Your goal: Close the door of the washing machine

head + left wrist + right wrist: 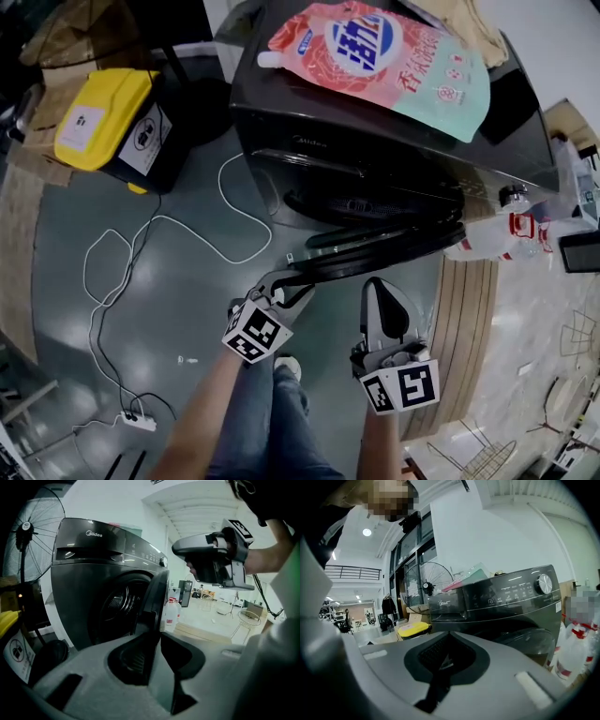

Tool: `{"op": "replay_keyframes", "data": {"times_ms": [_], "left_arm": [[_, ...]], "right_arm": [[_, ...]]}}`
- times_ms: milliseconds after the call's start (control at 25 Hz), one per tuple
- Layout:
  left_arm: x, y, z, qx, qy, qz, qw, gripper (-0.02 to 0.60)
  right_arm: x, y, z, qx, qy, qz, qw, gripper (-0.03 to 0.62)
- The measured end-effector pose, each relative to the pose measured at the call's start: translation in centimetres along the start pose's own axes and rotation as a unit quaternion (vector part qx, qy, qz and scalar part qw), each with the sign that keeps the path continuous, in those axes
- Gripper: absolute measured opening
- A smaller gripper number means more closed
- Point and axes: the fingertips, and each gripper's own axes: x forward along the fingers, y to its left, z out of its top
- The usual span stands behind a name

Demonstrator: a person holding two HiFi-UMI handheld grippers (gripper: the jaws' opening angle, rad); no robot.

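Grey washer (375, 122) in the head view, pouch (384, 56) on top, and its door (384, 253) hung open, swung out toward me. My left gripper (289, 286) sat at the door's free edge, with the right gripper (377, 289) just beside it, near the door. In the left gripper view, I saw the door's rim standing between the jaws, which were slightly parted, not clamped. The drum (119, 602) showed behind. In the right gripper view, the jaws were pinched together on nothing, facing the washer's front.
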Motion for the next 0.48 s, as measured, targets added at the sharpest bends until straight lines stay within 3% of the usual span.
{"op": "replay_keyframes", "data": {"times_ms": [480], "left_arm": [[2.5, 9.8, 3.0, 0.035, 0.003, -0.028, 0.9990, 0.112]], "right_arm": [[7.6, -0.8, 0.2, 0.004, 0.005, 0.009, 1.000, 0.012]]}}
